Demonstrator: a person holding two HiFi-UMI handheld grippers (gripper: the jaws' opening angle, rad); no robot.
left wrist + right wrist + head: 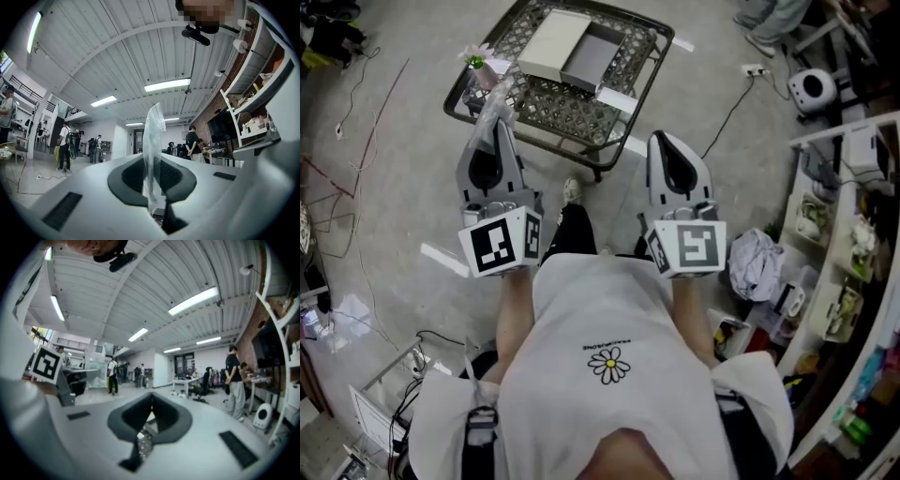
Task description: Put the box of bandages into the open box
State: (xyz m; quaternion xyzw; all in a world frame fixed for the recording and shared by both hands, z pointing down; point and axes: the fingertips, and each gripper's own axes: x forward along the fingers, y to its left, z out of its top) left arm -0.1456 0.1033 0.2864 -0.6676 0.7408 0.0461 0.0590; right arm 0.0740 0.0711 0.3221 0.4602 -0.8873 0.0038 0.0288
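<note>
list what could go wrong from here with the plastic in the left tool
1. The left tool seems to pinch only a thin strip of clear plastic, so it might slip free before reaching the open box.
2. The loose plastic could snag the small flower at the left corner of the mesh table.

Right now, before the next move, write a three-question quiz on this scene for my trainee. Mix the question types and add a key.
1. True or false: the left tool is shut on a clear plastic bag.
2. The open box rests on: A) the floor, B) the metal mesh table, C) a shelf.
3. Which tool has its jaws together with nothing between them?
Key: 1 true; 2 B; 3 the right tool.
</note>
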